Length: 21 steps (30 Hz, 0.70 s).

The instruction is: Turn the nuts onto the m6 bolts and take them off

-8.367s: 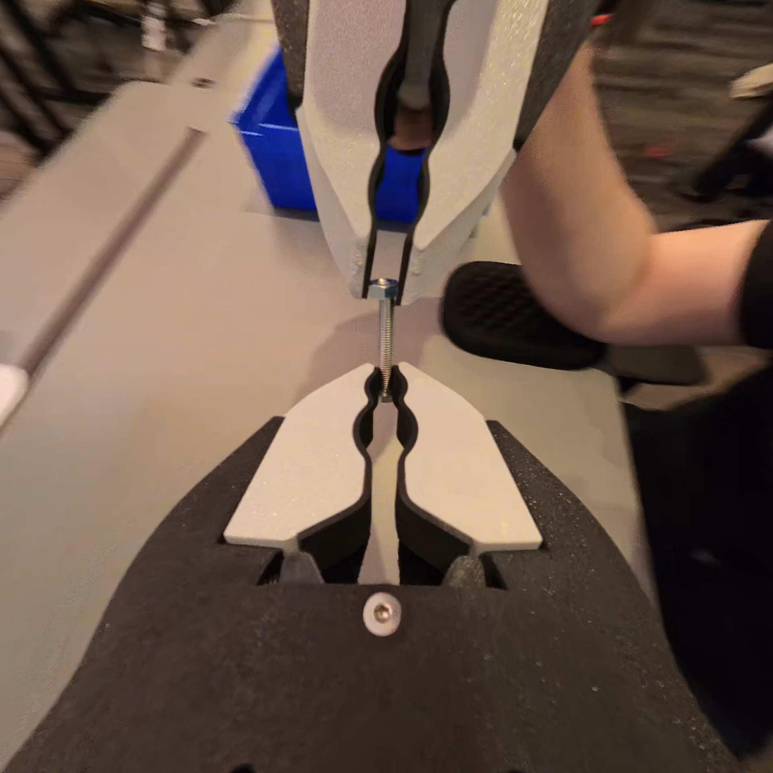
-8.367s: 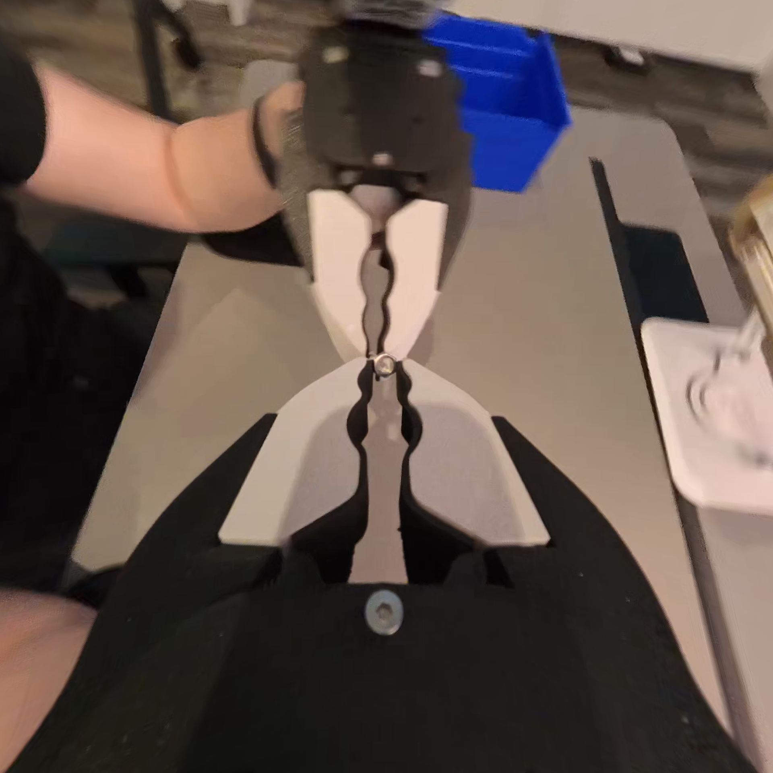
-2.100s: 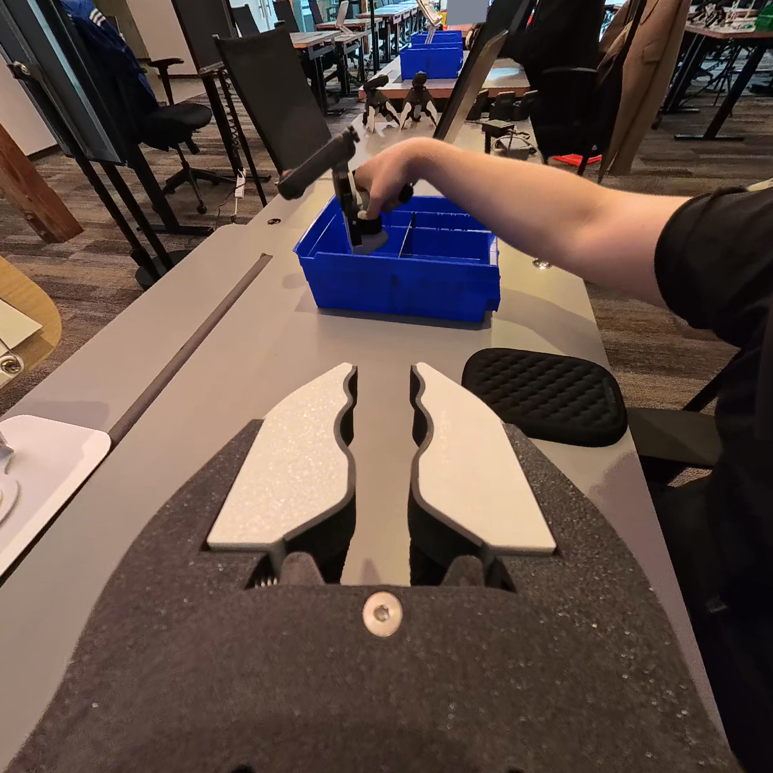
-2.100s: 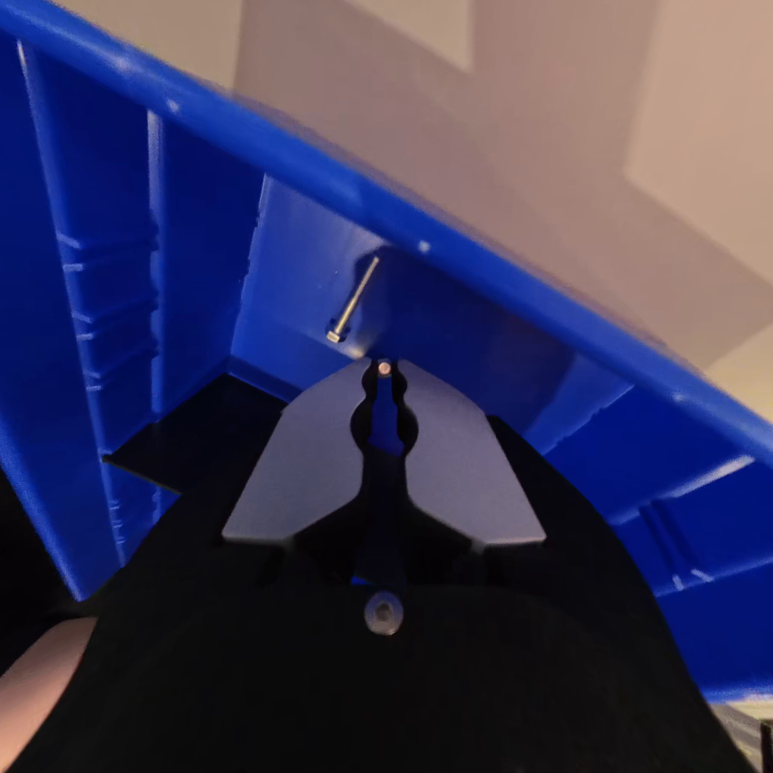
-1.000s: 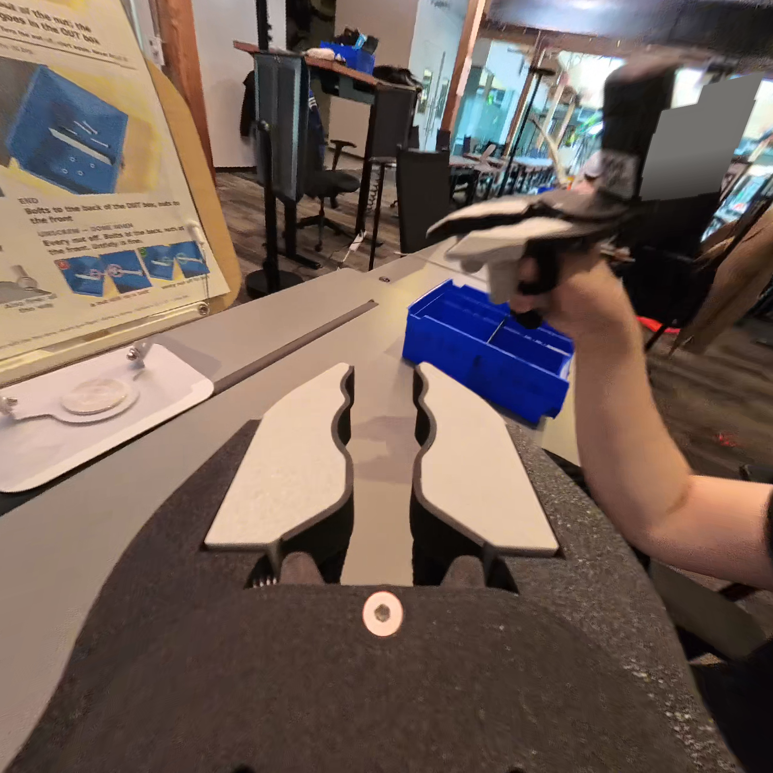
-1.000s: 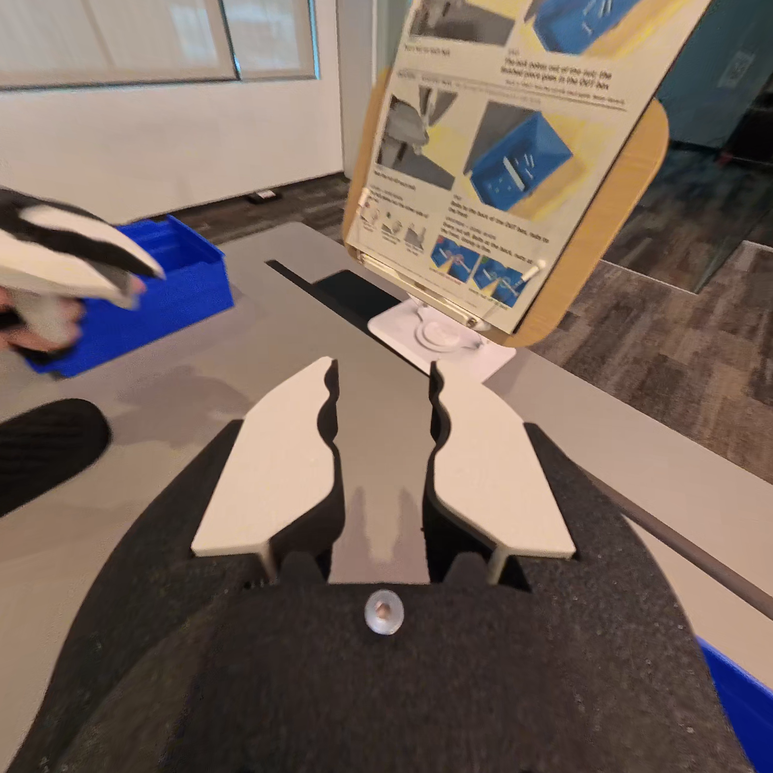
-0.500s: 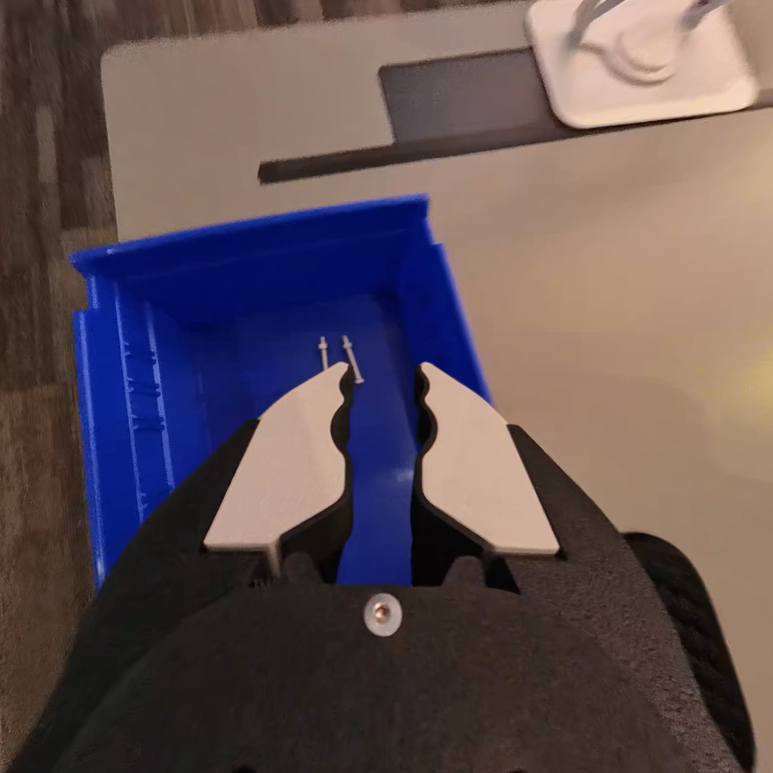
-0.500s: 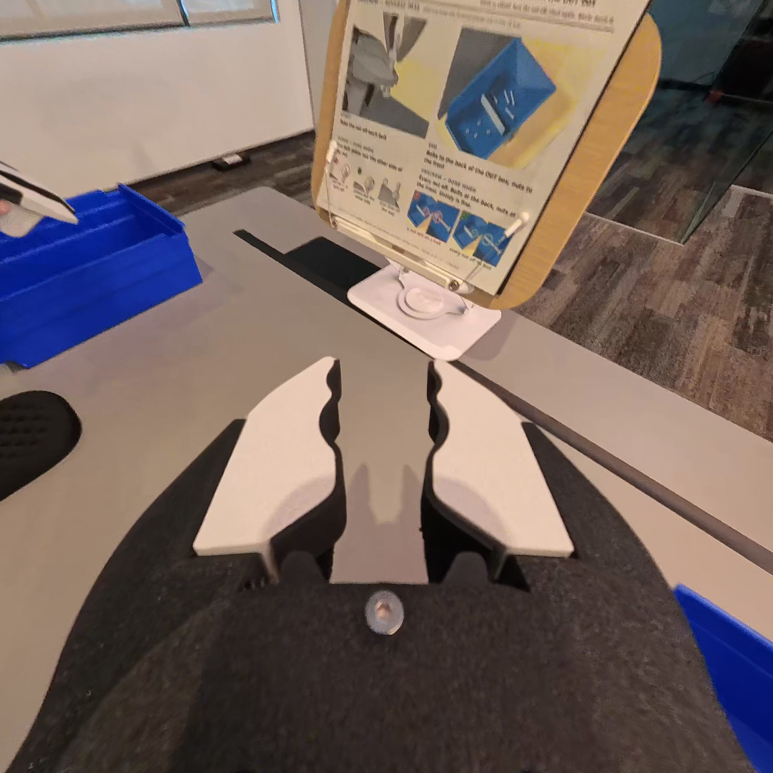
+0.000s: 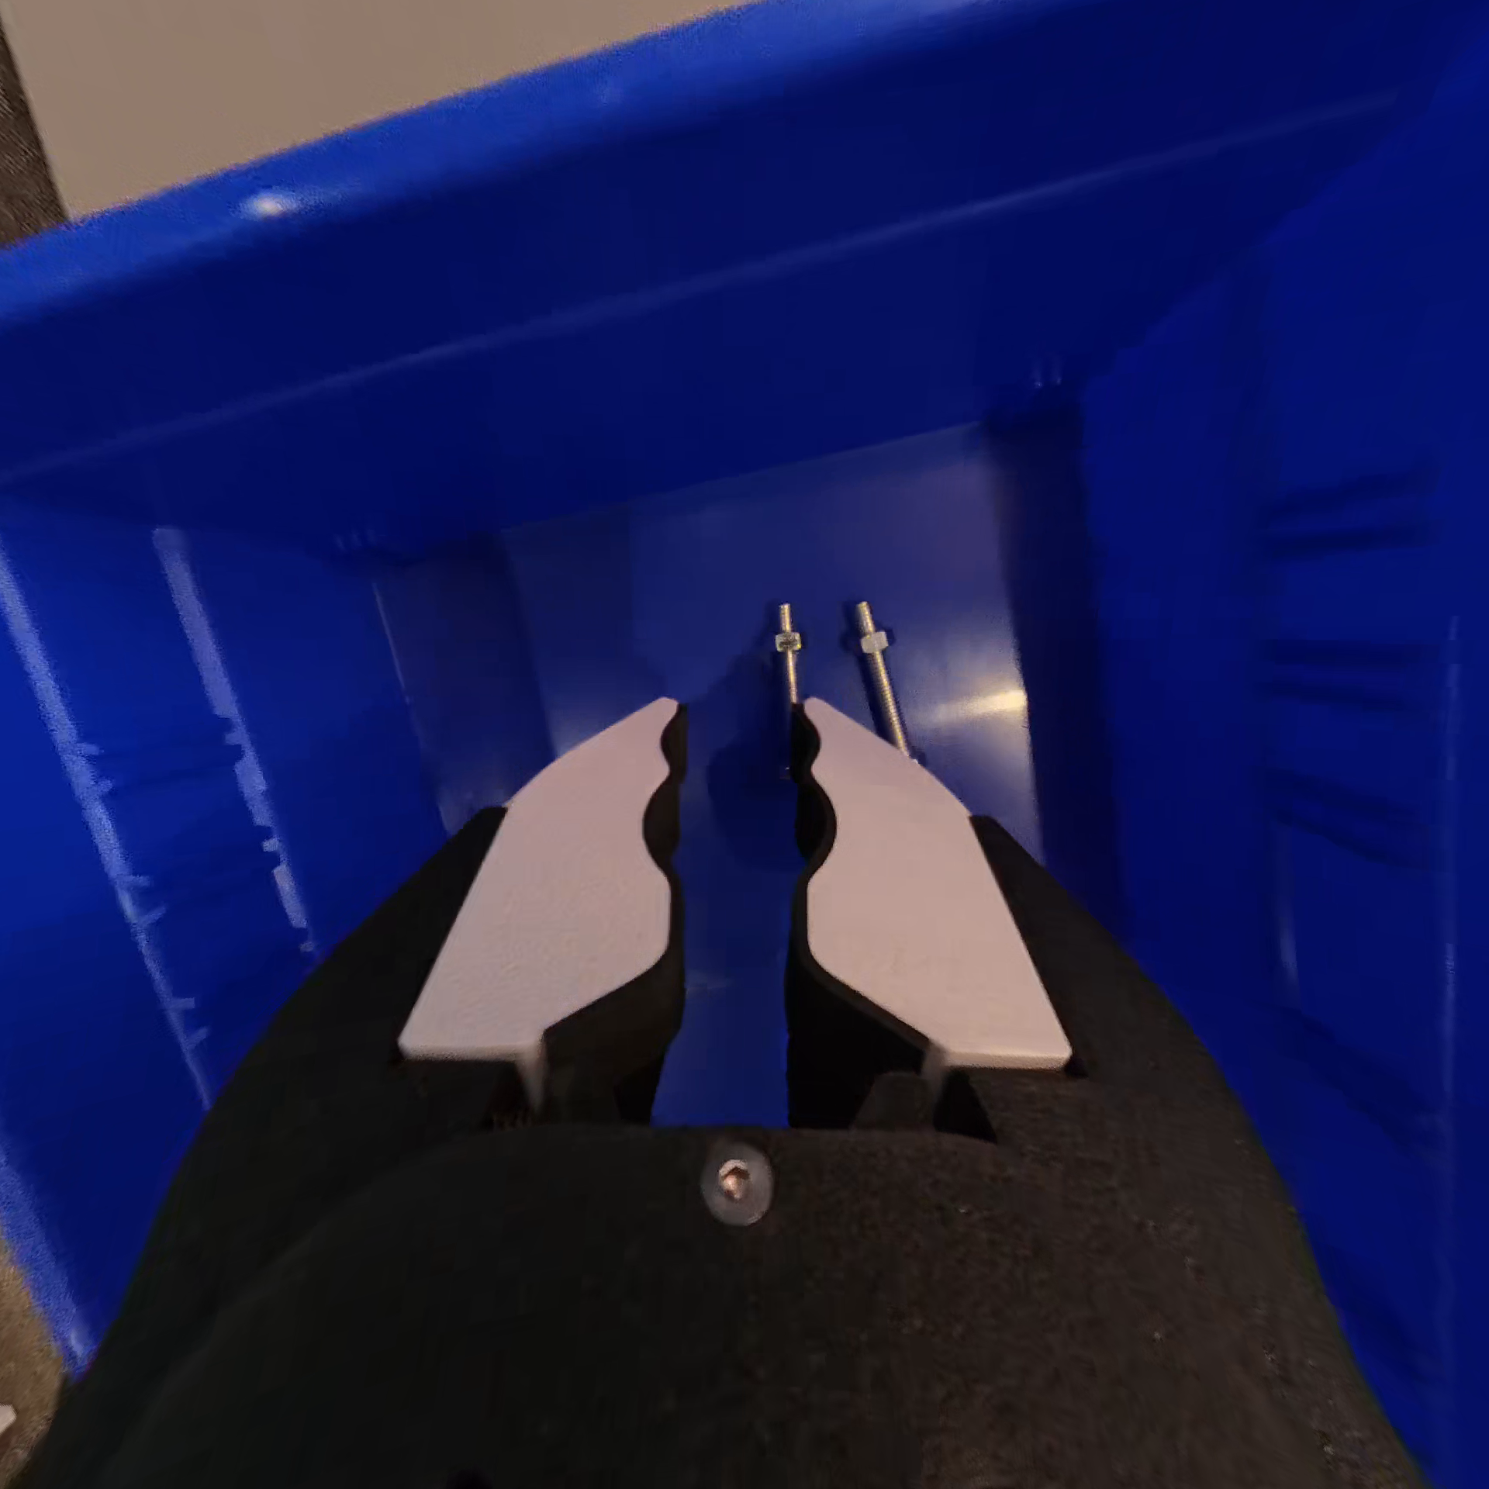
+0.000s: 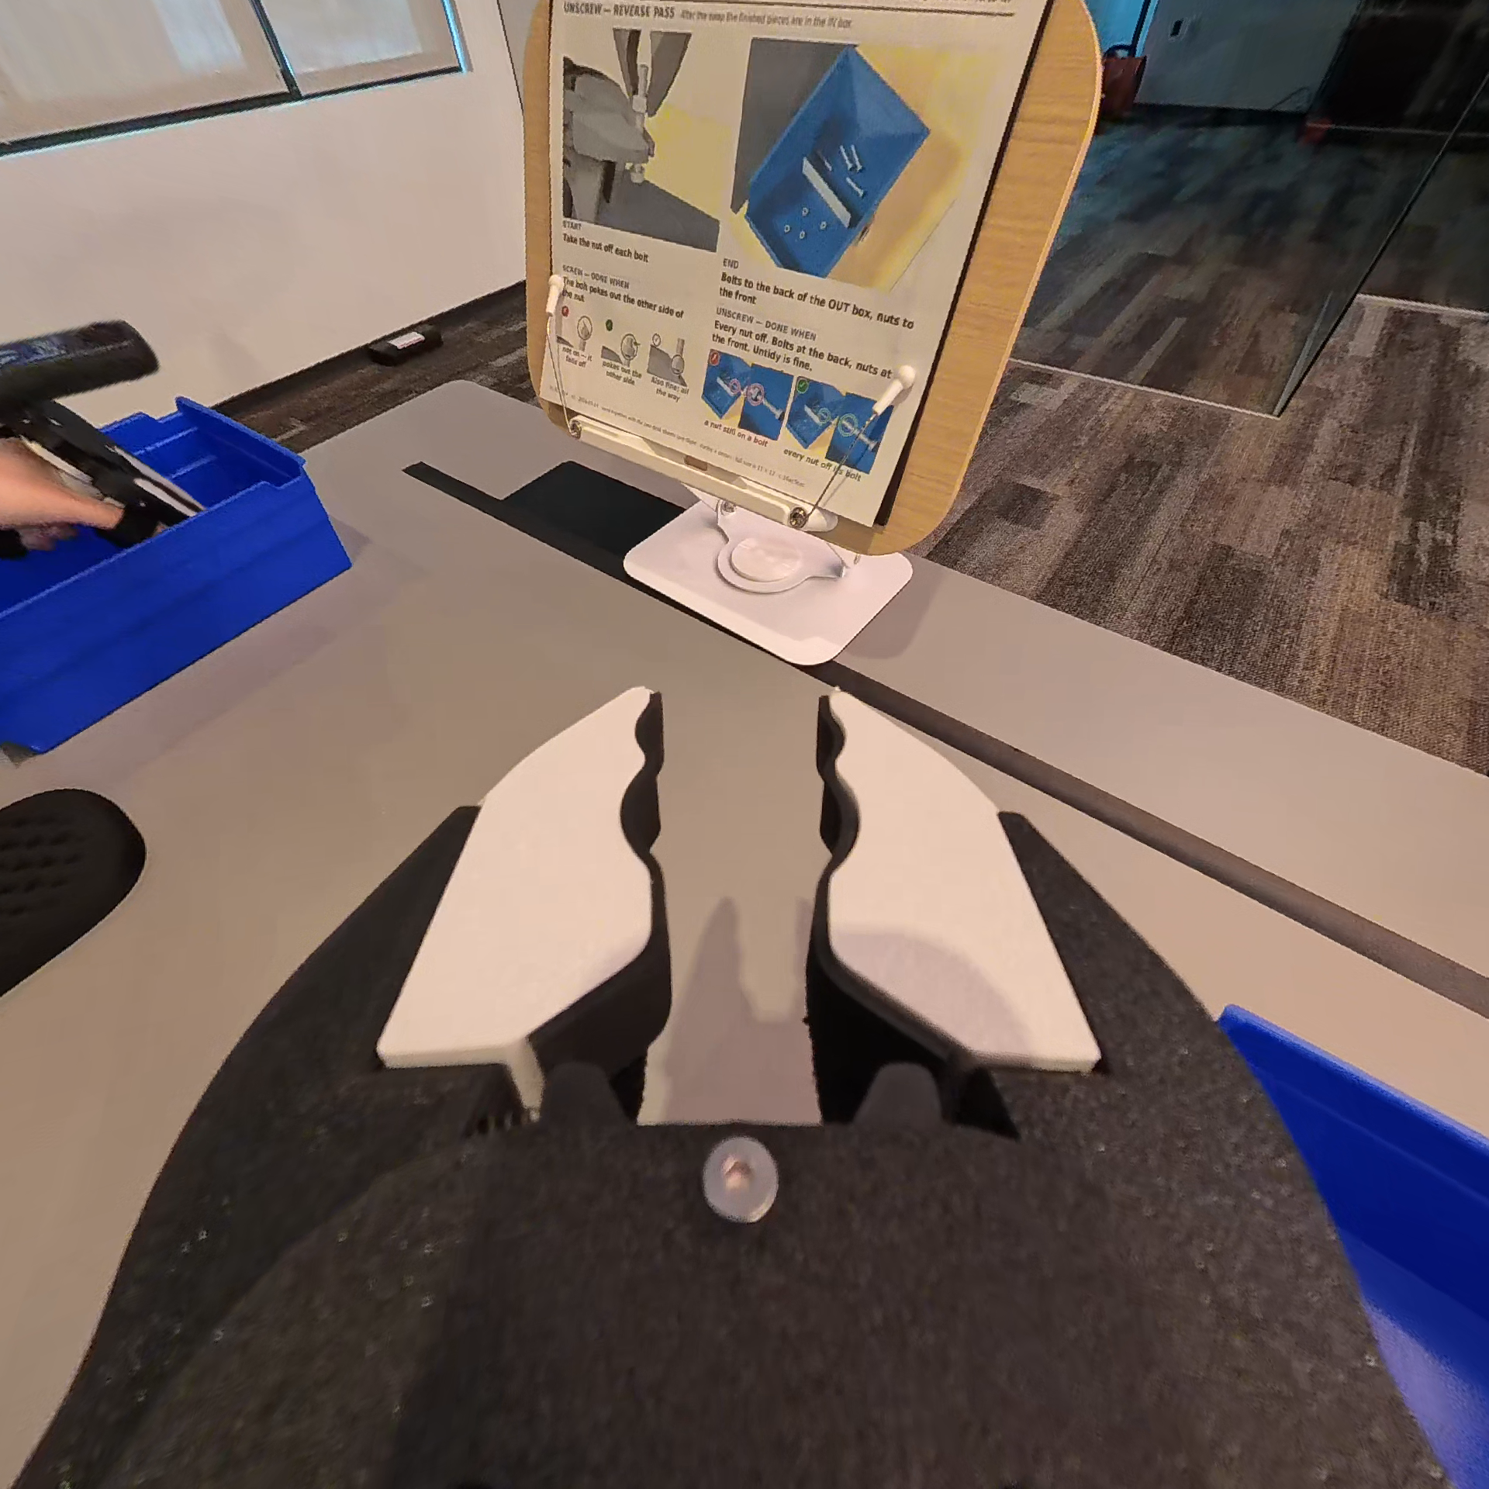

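In the left wrist view my left gripper (image 9: 737,709) is open and empty, low inside a blue bin (image 9: 564,266). Two thin bolts lie side by side on the bin floor, each with a nut near its far end. The left bolt (image 9: 788,661) runs under the tip of my right finger (image 9: 878,846); its nut (image 9: 787,642) is just ahead of the tips. The right bolt (image 9: 880,677) lies beside it. My right gripper (image 10: 740,701) is open and empty above the grey table (image 10: 451,685). The left gripper (image 10: 97,475) also shows far left there, in the bin (image 10: 161,564).
An instruction board on a white stand (image 10: 765,588) stands at the table's far edge. A dark groove (image 10: 1128,870) runs along the table. A black padded rest (image 10: 56,870) lies at the left. The corner of a second blue bin (image 10: 1386,1168) is at the lower right. There is about 65 centimeters between the tips of the two grippers.
My left gripper has dropped from above the blue bin down into it, close to the two bolts. My right gripper has stayed open over the table, shifting only slightly.
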{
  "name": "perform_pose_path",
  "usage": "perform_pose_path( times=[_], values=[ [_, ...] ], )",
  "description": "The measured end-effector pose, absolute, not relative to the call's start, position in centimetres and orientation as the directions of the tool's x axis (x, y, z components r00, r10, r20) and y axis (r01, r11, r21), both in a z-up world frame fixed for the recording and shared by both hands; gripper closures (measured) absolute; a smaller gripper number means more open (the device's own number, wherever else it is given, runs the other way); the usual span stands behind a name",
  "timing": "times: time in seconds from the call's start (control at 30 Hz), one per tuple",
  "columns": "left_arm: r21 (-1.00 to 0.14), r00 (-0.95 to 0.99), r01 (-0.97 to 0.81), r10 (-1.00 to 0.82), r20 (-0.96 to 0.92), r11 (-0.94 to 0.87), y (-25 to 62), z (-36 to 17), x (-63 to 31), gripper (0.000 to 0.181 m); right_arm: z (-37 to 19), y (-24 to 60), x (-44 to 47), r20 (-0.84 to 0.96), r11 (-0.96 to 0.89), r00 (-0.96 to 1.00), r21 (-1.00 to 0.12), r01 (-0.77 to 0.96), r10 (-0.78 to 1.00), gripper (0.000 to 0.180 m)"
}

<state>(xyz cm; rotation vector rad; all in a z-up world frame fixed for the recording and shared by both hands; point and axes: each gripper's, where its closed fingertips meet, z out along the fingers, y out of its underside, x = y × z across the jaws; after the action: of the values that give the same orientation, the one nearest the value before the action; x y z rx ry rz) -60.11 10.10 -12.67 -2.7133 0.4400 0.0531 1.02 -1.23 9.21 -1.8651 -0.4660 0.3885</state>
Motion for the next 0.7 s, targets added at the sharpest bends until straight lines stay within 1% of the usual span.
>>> perform_pose_path(
  times=[0.1, 0.23, 0.33, 0.43, 0.47, 0.57, 0.63, 0.7],
  values=[
    [-0.347, 0.955, -0.290, -0.292, -0.046, -0.892, 10.0, -13.4, -59.5, 0.156, 9.1, -1.2, 0.9, -0.034, -0.311, 0.864, -0.940, 0.144, 0.503, 0.144],
    [-0.314, 0.956, -0.287, -0.292, -0.033, -0.905, 10.0, -14.3, -59.2, 0.156, 8.7, -0.9, 1.0, -0.020, -0.329, 0.864, -0.929, 0.170, 0.503, 0.144],
    [-0.315, 0.963, -0.256, -0.268, -0.004, -0.914, 10.1, -14.5, -59.0, 0.159, 8.4, -0.9, 0.8, -0.007, -0.335, 0.861, -0.923, 0.191, 0.509, 0.145],
    [-0.330, 0.969, -0.234, -0.247, -0.004, -0.914, 10.3, -14.6, -59.2, 0.166, 7.9, -0.7, 0.9, 0.004, -0.346, 0.861, -0.915, 0.208, 0.508, 0.145],
    [-0.330, 0.969, -0.236, -0.248, -0.004, -0.914, 10.1, -14.6, -59.2, 0.175, 7.8, -0.6, 0.9, 0.007, -0.347, 0.862, -0.913, 0.212, 0.507, 0.145],
    [-0.357, 0.971, -0.229, -0.241, -0.013, -0.906, 10.1, -14.6, -59.5, 0.175, 7.6, -0.6, 0.9, 0.002, -0.353, 0.856, -0.910, 0.216, 0.517, 0.145],
    [-0.386, 0.973, -0.227, -0.222, -0.058, -0.894, 10.2, -14.3, -60.3, 0.175, 7.7, -0.6, 0.8, -0.001, -0.350, 0.852, -0.912, 0.214, 0.523, 0.145],
    [-0.476, 0.972, -0.233, -0.196, -0.127, -0.848, 10.7, -12.5, -61.0, 0.176, 7.9, -0.6, 0.8, -0.003, -0.342, 0.849, -0.916, 0.210, 0.529, 0.146]
  ],
)
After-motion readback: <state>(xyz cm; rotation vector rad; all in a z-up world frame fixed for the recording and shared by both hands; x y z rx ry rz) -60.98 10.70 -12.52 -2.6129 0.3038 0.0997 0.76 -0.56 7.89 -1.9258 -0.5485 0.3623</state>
